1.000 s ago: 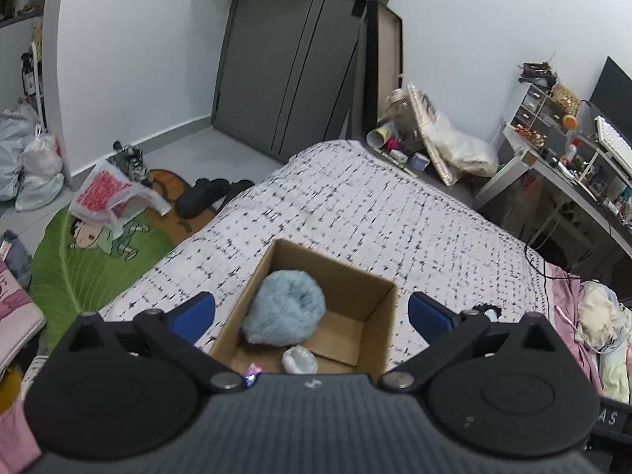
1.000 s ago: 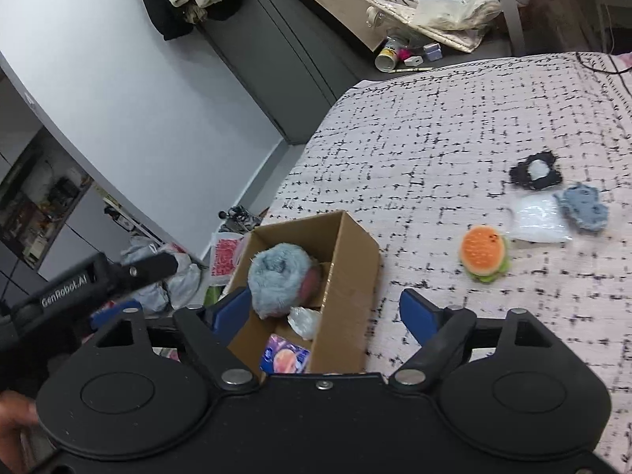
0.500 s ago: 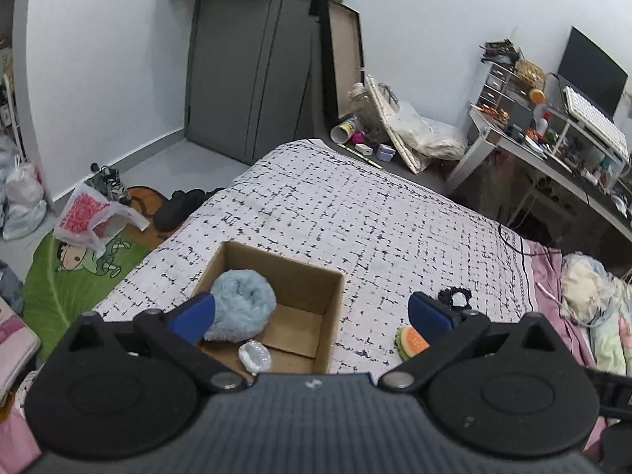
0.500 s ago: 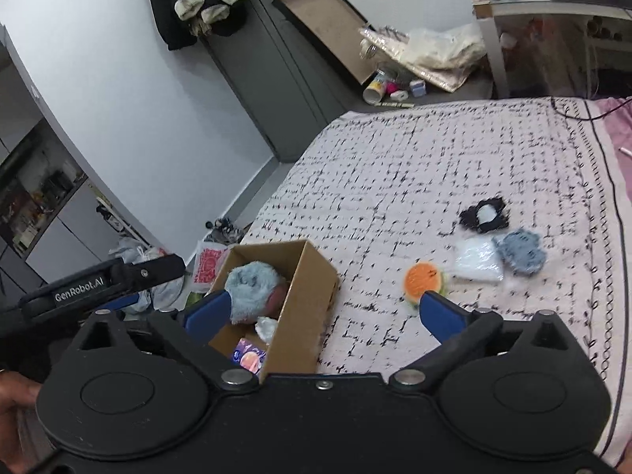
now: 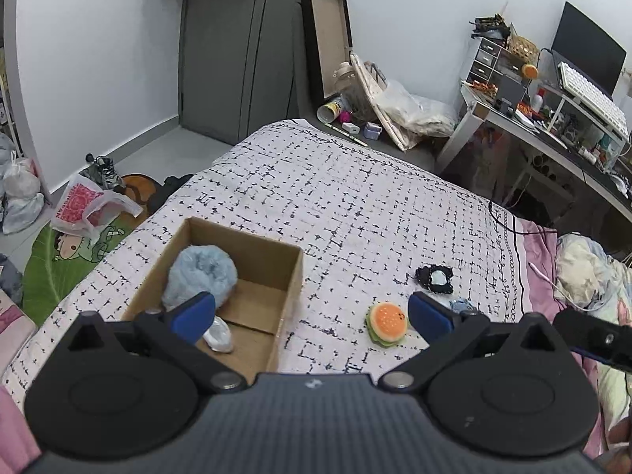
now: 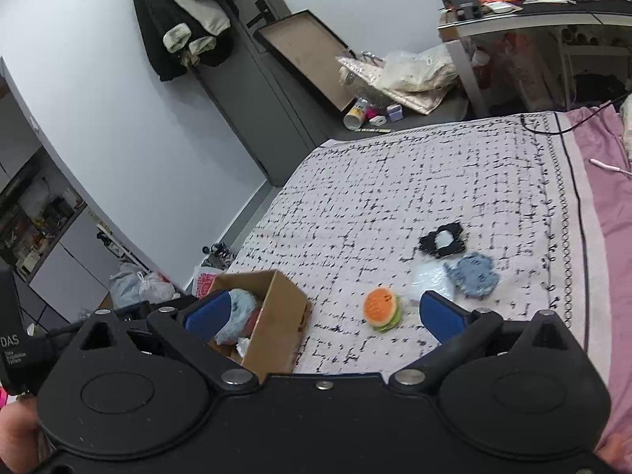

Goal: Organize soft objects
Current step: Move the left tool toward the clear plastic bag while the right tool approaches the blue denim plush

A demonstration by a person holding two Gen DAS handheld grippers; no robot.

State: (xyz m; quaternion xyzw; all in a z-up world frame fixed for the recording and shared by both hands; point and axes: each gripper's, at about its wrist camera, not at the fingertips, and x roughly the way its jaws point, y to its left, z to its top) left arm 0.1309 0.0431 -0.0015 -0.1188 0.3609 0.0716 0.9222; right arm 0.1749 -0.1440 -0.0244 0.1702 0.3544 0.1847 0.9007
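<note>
Across the room's middle spreads the bed (image 5: 355,197), covered by a white quilt with a black dashed grid, a pink sheet showing along its 3 o'clock edge. Toward 1 o'clock in the left wrist view stands a cluttered worktop (image 5: 553,134) with a monitor and keyboard; a grey door (image 5: 237,51) fills 12 o'clock.

On the quilt at about 8 o'clock of the left wrist view sits an open cardboard box (image 5: 292,276). Inside it, against the 9 o'clock wall, lies a fluffy pale-blue plush (image 5: 201,272), and just below it a small clear wrapped item (image 5: 219,337) rests on the box floor.

Well apart from the box, toward 4 o'clock, lies a burger-shaped soft toy (image 5: 387,323), orange on top with a green rim. Beyond it at 2 o'clock is a black frilly piece with a white centre (image 5: 433,278). In the right wrist view a grey-blue plush (image 6: 472,278) lies just beside a clear plastic packet (image 6: 428,278), both between the black piece and the burger.

Left gripper (image 5: 312,316) hovers above the quilt, its blue-padded jaws spread wide with nothing between them. Right gripper (image 6: 324,316) likewise has its jaws fully apart and empty, the burger toy seen in the gap beyond them, untouched.
</note>
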